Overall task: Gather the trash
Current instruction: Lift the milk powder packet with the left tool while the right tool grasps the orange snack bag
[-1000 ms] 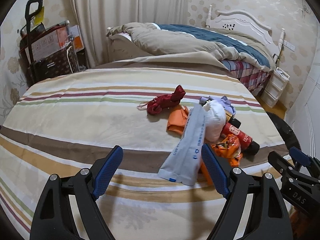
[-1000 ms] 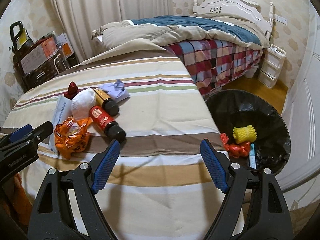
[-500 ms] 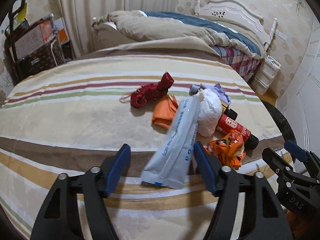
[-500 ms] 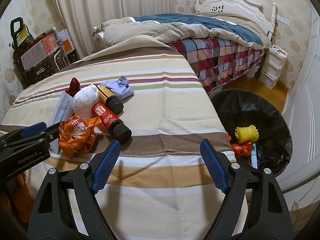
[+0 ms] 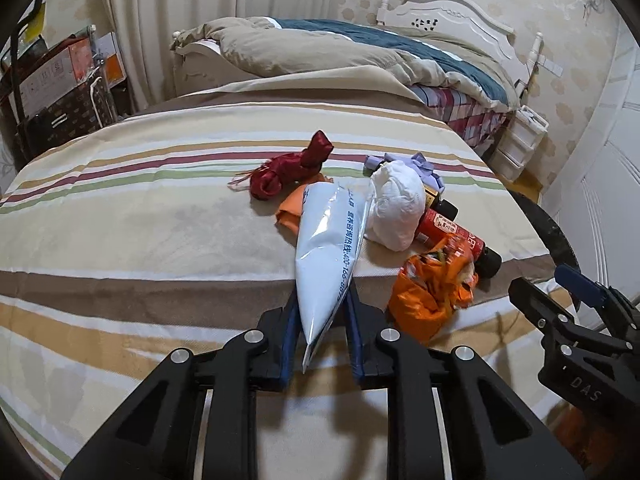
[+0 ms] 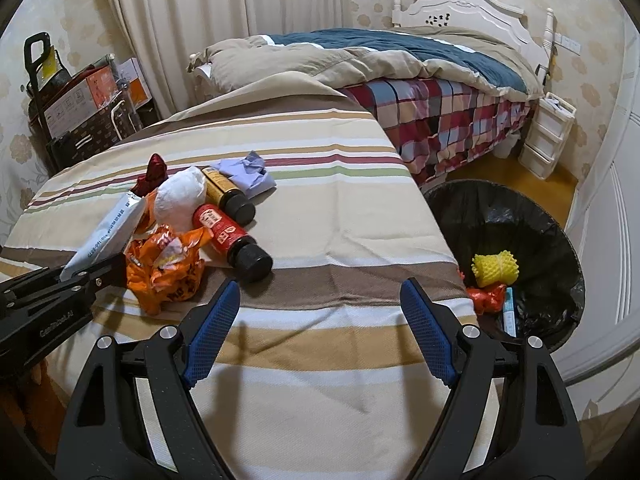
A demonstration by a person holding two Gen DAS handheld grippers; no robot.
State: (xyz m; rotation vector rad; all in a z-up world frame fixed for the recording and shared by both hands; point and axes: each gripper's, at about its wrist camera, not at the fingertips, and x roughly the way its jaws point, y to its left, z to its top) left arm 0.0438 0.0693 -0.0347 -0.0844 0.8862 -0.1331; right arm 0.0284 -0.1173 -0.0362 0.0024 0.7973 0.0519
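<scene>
My left gripper is shut on the near end of a long grey-white plastic pouch with blue print; from the right wrist view it shows at the left edge, gripping the pouch. Beside the pouch lie a crumpled orange wrapper, a white wad, a red-labelled dark bottle, a yellow-labelled bottle, a red cloth bundle, an orange piece and lilac paper. My right gripper stands open over bare striped cloth with nothing between its fingers.
The trash lies on a striped tablecloth. A black-lined bin stands by the table's right edge, holding a yellow foam net and red scraps. Behind are a bed, white drawers and stacked boxes.
My left gripper's jaws closed from wide open onto the pouch's near end, and the hand tilted slightly. The right gripper stayed where it was.
</scene>
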